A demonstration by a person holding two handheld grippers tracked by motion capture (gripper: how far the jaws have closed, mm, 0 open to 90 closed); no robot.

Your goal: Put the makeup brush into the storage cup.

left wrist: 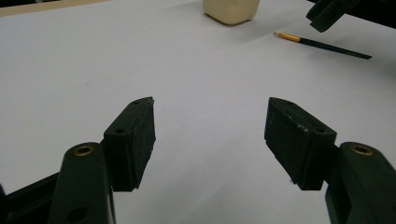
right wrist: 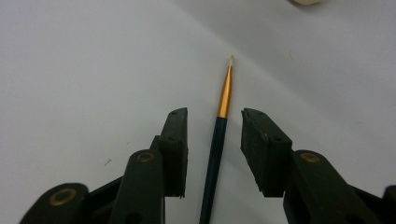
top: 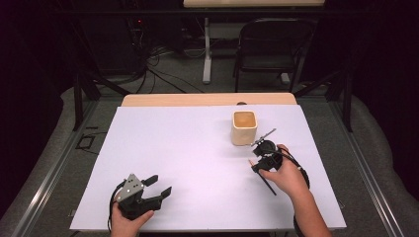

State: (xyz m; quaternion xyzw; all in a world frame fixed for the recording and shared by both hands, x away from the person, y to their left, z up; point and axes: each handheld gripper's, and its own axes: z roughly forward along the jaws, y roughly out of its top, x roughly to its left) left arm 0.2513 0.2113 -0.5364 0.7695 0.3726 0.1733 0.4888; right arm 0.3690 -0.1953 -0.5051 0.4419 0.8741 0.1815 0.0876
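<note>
Right gripper [right wrist: 212,140]: jaws apart, either side of paintbrush [right wrist: 219,135], not pressed on it.
Left gripper [left wrist: 210,135]: jaws held wide, nothing between.

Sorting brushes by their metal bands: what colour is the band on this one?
Gold, on the brush, between a dark handle and a pale tip; clearest in the right gripper view.

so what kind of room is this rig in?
Probably a lab or recording studio, not a home. A table with a plain white top stands between dark curtains, cables trail over the grey floor behind it, and a black folding chair waits by a second table.
</note>
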